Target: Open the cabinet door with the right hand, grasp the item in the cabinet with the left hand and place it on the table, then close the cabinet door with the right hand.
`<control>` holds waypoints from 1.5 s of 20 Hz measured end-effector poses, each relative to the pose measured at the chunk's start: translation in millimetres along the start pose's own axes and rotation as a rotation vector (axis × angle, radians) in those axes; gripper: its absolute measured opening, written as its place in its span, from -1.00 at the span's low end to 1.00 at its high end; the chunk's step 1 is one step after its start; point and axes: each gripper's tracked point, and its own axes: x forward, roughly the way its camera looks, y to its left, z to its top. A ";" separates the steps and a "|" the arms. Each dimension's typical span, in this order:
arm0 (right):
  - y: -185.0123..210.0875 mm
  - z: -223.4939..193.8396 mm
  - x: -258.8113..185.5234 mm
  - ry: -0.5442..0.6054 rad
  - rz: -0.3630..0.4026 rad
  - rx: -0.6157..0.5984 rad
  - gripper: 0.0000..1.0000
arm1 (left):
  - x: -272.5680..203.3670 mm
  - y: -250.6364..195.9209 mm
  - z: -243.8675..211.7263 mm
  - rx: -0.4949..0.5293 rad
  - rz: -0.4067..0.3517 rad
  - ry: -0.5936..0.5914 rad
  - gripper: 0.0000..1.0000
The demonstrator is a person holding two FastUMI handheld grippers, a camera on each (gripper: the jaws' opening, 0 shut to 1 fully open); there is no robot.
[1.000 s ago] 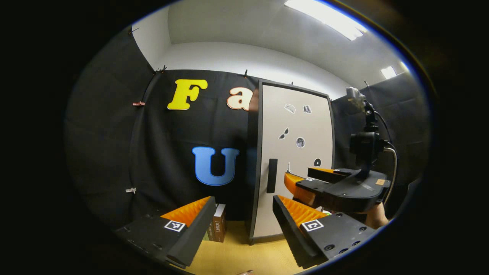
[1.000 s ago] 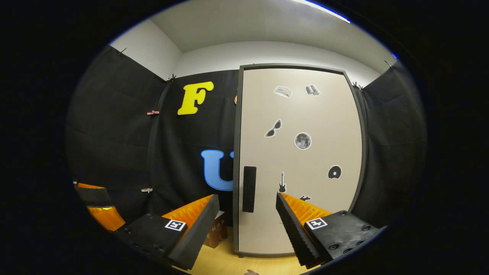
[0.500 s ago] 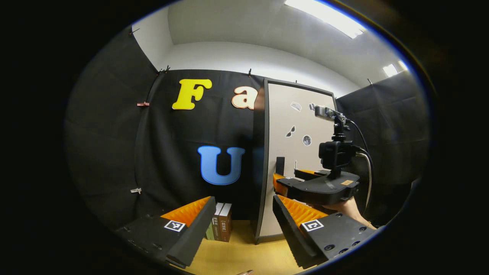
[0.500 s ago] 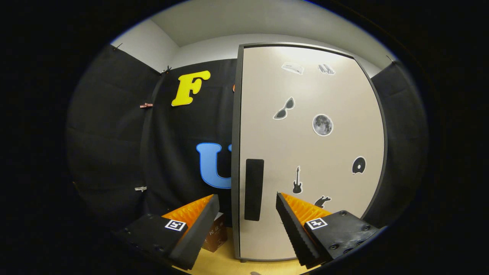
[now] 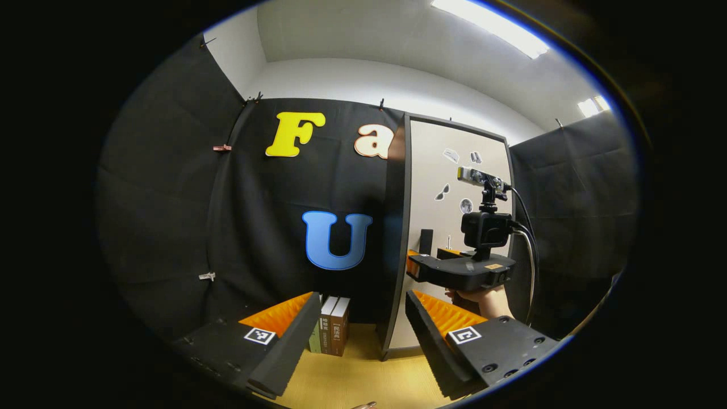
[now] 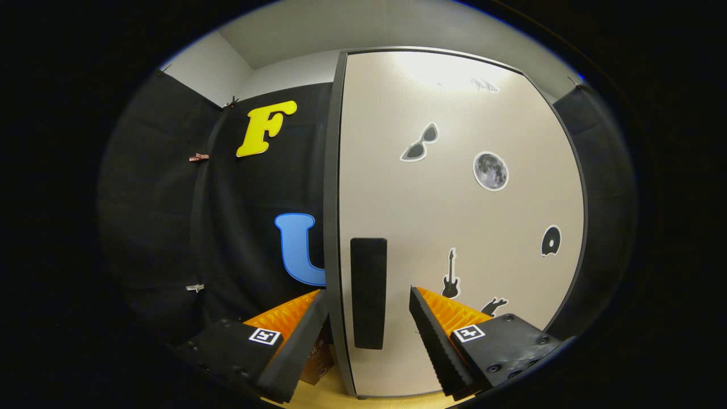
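Before the closed cabinet door (image 6: 454, 216), the right gripper (image 6: 368, 318) seemingly straddles its handle (image 6: 368, 292).

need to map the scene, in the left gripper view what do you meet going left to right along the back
books → cabinet door → door handle → right gripper → hand holding it

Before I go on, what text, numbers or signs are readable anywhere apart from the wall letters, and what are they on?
Nothing can be quoted.
Books standing on the table beside the cabinet: print on the spines, too small and blurred to read.
Cabinet door: picture stickers only, such as the moon sticker and guitar sticker; no words.
Square tag on the left gripper: a coded pattern, no letters.
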 end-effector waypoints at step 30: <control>-6.8 3.9 -37.9 0.023 0.053 -0.025 -0.59 | -26.6 5.0 -3.8 0.002 0.022 0.017 0.89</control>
